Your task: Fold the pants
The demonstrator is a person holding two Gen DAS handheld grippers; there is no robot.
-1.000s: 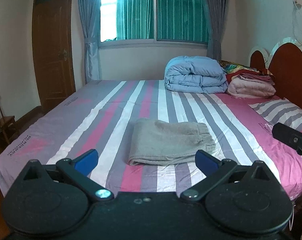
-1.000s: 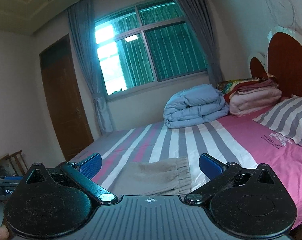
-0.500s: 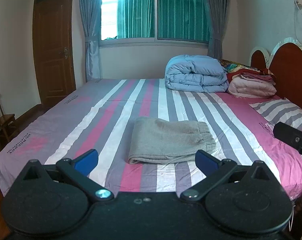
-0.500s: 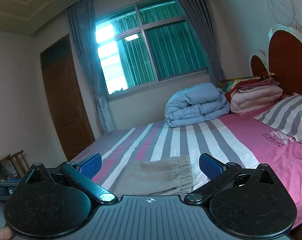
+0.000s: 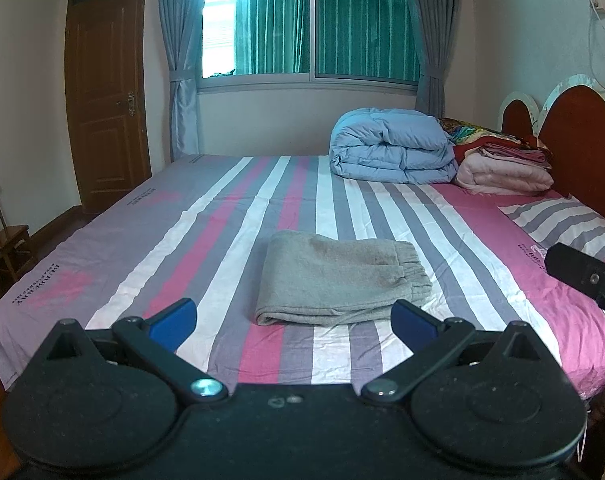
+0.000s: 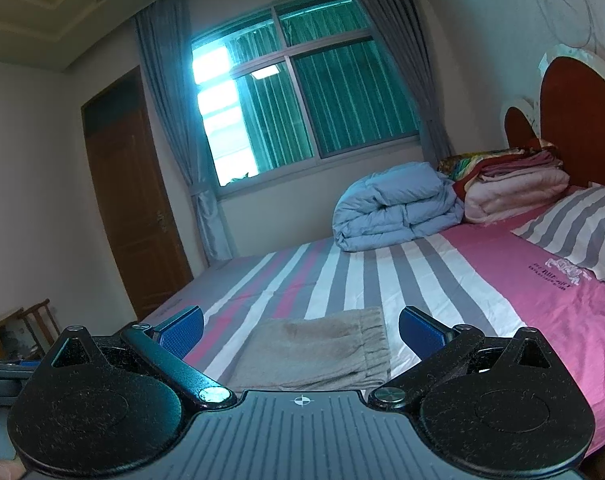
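Grey pants (image 5: 338, 278) lie folded into a neat rectangle on the striped bed sheet (image 5: 206, 240), waistband to the right. They also show in the right wrist view (image 6: 314, 350). My left gripper (image 5: 292, 318) is open and empty, held back from the bed's near edge, short of the pants. My right gripper (image 6: 300, 330) is open and empty, also held back and tilted upward. Part of the right gripper's body (image 5: 586, 276) shows at the right edge of the left wrist view.
A folded blue duvet (image 5: 390, 150) and a stack of pink and red blankets (image 5: 506, 168) lie at the far side of the bed. A striped pillow (image 5: 562, 224) lies by the red headboard (image 5: 578, 136). A wooden chair (image 5: 2, 236) and a door (image 5: 106, 96) are on the left.
Both grippers have drawn back and risen slightly from the bed. The folded pants have not moved.
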